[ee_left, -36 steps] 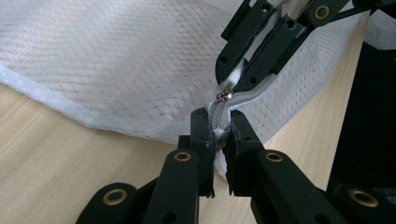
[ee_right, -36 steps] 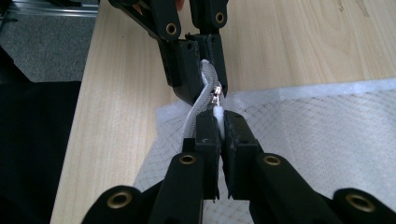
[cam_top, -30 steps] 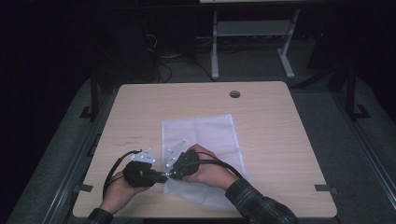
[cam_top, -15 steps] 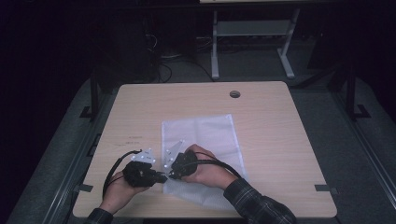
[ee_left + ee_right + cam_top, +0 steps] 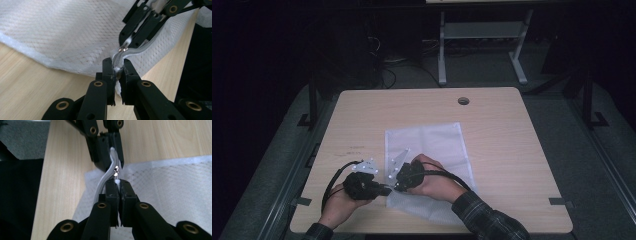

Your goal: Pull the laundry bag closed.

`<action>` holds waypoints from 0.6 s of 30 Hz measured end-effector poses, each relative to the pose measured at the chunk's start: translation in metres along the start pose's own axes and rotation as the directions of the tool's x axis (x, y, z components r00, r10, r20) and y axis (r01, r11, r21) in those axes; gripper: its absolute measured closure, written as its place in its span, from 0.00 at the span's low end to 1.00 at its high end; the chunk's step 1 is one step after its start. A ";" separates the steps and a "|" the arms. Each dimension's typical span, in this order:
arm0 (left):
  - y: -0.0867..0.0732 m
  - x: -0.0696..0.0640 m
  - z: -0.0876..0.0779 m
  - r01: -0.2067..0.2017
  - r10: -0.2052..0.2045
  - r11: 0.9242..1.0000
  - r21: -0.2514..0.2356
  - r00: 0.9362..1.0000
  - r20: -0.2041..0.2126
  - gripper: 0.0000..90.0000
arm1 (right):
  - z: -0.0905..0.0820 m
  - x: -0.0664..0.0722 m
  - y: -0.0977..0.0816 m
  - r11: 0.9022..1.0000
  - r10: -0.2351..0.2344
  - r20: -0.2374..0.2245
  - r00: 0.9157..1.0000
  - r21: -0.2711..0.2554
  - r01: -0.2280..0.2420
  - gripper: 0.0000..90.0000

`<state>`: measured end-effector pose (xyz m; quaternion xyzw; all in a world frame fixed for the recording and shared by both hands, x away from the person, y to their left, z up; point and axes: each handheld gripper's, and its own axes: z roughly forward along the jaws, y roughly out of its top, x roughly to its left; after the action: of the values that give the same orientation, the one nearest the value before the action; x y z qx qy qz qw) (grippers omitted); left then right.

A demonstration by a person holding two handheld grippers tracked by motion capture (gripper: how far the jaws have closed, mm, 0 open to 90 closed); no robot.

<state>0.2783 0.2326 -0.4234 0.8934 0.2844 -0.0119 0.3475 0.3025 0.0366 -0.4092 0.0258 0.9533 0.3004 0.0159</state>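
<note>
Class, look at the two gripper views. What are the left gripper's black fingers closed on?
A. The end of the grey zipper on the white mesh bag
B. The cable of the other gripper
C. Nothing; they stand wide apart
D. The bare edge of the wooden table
A: in the left gripper view, the left gripper pinches the grey zipper end of the white mesh bag.

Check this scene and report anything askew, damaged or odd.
Nothing looks damaged or spilled. The white mesh bag lies slightly skewed on the table, its near corner lifted where the left gripper pinches the zipper end and the right gripper pinches the zipper pull.
</note>
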 end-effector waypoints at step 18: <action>-0.002 0.005 -0.003 0.034 -0.033 0.999 -0.016 0.999 0.023 0.92 | -0.008 -0.002 -0.011 1.000 0.019 -0.002 1.000 -0.016 -0.019 0.96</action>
<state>0.2804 0.2381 -0.4238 0.8854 0.2955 -0.0254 0.3580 0.3039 0.0235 -0.4090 0.0345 0.9507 0.3080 0.0122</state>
